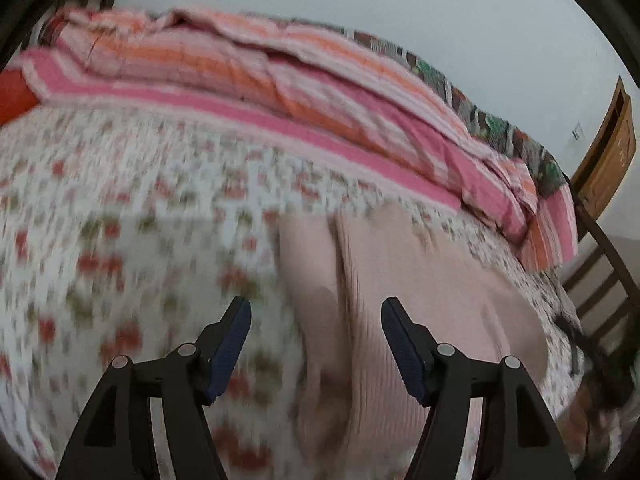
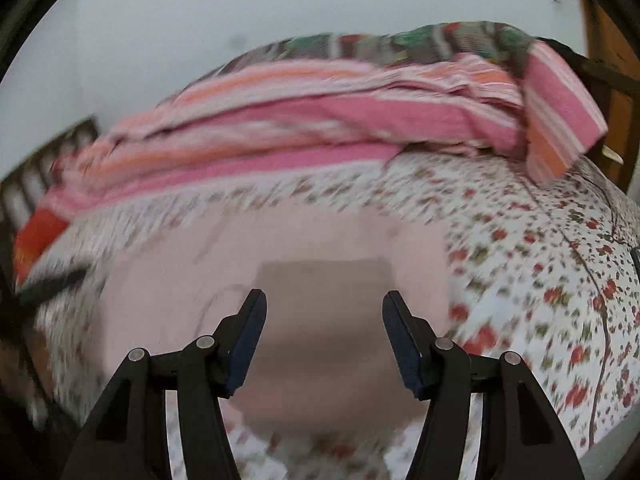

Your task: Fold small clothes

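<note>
A pale pink ribbed garment (image 1: 404,280) lies flat on the floral bedsheet (image 1: 120,208), with a lengthwise fold along its left side. My left gripper (image 1: 315,307) hovers open above that left edge, with nothing between its blue pads. In the right wrist view the same pink garment (image 2: 248,256) spreads across the sheet, and a darker, brownish-pink patch (image 2: 324,288) sits on its middle. My right gripper (image 2: 325,299) hangs open over that patch and holds nothing. Both views are blurred.
A rumpled pink and orange striped blanket (image 1: 280,80) runs along the far side of the bed, with a dark patterned cloth (image 2: 400,40) behind it. A wooden chair (image 1: 600,280) stands past the bed's right end. A red item (image 2: 36,232) lies at the left.
</note>
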Available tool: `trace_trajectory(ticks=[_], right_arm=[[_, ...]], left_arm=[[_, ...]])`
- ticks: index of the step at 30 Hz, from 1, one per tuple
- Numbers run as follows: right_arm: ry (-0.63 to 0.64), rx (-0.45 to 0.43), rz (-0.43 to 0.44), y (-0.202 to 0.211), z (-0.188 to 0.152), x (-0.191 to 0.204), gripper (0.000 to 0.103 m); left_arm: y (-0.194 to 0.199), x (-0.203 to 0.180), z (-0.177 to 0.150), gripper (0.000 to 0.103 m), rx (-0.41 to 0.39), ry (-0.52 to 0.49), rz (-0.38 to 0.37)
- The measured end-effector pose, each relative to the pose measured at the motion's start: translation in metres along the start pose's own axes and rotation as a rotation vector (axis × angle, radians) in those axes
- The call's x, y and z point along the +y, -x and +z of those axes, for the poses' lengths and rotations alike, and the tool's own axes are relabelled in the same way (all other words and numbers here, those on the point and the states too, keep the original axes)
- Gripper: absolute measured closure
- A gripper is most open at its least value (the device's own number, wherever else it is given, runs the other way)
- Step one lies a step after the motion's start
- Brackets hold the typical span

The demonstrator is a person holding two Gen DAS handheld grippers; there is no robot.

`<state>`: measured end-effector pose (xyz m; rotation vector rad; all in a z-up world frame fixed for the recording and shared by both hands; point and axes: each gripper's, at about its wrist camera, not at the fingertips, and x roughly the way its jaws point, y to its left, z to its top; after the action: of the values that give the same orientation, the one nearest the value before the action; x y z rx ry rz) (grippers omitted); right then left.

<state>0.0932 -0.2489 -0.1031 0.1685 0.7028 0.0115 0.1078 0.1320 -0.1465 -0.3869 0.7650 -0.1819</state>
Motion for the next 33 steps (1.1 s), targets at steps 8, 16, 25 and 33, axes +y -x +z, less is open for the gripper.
trace_trajectory(ticks=[8,16,25,33], right_arm=[[-0.174,0.0,0.086,-0.038,-0.003,-0.04,0.043],[-0.209,-0.048,0.114,-0.022,-0.001,-0.065,0.043],[-0.274,-0.062,0.142,-0.004,-0.003,-0.098,0.043],[-0.295,-0.059,0.101,-0.003,-0.007,-0.123,0.043]], left_arm=[[0.012,0.001,-0.088,0.038,0.081,0.099,-0.137],[-0.008,-0.01,-0.077,0.039,0.018,0.177,-0.172],[-0.033,-0.012,-0.059,0.045,-0.068,0.296,-0.193],[-0.037,-0.025,-0.046,0.059,-0.13,0.284,-0.117]])
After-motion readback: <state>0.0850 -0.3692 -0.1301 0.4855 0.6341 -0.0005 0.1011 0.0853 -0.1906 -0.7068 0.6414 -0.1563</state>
